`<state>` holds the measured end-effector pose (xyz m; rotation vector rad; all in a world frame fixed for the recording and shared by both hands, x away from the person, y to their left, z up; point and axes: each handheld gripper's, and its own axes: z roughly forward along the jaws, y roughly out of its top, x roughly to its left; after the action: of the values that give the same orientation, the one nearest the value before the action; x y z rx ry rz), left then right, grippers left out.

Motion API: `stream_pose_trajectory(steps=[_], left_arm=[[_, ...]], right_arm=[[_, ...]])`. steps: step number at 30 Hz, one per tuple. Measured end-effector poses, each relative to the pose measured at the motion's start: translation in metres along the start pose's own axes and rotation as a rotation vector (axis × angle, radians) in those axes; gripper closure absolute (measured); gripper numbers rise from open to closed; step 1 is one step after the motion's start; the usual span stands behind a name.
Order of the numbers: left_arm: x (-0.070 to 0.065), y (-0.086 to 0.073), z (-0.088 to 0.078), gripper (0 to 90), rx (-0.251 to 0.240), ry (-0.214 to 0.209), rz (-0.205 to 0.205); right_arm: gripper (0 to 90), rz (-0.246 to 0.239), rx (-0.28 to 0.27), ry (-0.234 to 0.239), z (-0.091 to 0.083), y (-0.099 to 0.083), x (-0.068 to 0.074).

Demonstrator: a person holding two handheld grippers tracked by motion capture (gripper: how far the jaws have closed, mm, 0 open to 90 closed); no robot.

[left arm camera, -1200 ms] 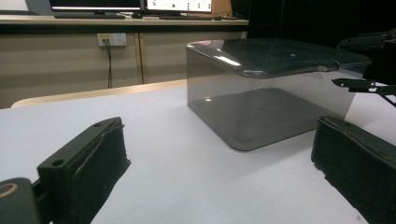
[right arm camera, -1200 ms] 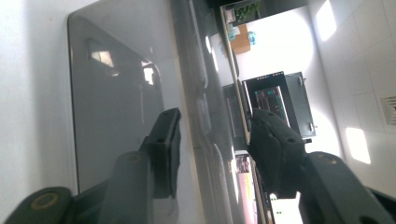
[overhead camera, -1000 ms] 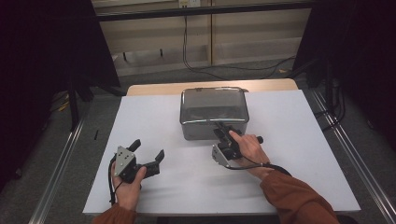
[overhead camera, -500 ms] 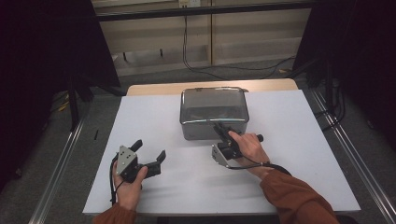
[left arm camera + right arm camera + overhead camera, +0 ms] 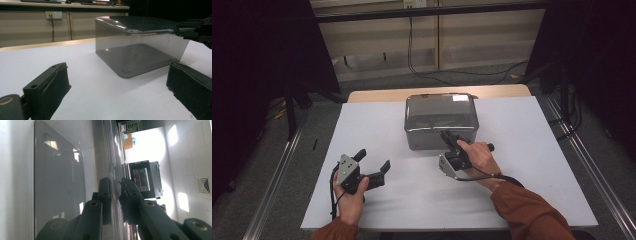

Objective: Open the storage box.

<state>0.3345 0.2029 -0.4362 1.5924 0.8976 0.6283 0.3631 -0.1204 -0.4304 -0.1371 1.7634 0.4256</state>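
While a white sheet [image 5: 522, 150] covers most of the table [image 5: 377, 95], whose wooden edge shows along the far side, a smoked translucent plastic box [image 5: 441, 120] stands on the sheet at the far middle, its lid [image 5: 140, 23] on top with a rim that juts out past the walls. At the box's near right corner, the right gripper [image 5: 451, 140] sits turned on its side in the person's right hand [image 5: 479, 155], with its jaws drawn narrow on the lid's rim, one pad on each face of it, as the right gripper view shows. Well apart at the near left of the sheet, the left gripper [image 5: 373, 161] rests low in the left hand [image 5: 349, 197], its jaws spread wide with nothing between them, pointing toward the box.
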Motion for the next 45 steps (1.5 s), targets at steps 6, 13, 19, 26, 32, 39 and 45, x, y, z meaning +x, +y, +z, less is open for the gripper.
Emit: stream_pose_trajectory(steps=[6, 13, 19, 26, 32, 39, 45], left_arm=[[0.002, 0.003, 0.002, 5.7, -0.005, -0.013, -0.004], [0.001, 0.005, 0.005, 5.6, -0.006, -0.049, 0.010], [0.002, 0.008, 0.009, 4.0, -0.007, -0.042, 0.024], [0.001, 0.012, 0.021, 3.3, -0.001, -0.068, 0.034], [0.000, 0.015, 0.031, 2.6, 0.006, -0.091, 0.067], [-0.002, 0.024, 0.050, 1.7, -0.015, -0.110, 0.086], [-0.004, 0.029, 0.061, 2.0, -0.026, -0.133, 0.107]], right_arm=[[79.7, 0.000, 0.000, -0.002, 0.000, 0.000, 0.000], [80.0, 0.008, -0.002, -0.019, -0.001, 0.000, -0.005], [80.0, 0.013, -0.003, -0.025, 0.000, 0.001, -0.008], [80.4, 0.025, -0.008, -0.027, 0.000, 0.001, -0.014], [80.7, 0.029, -0.011, -0.031, 0.001, 0.002, -0.018], [80.7, 0.034, -0.017, -0.034, 0.001, 0.001, -0.021], [80.8, 0.044, -0.015, -0.036, 0.000, 0.002, -0.023]])
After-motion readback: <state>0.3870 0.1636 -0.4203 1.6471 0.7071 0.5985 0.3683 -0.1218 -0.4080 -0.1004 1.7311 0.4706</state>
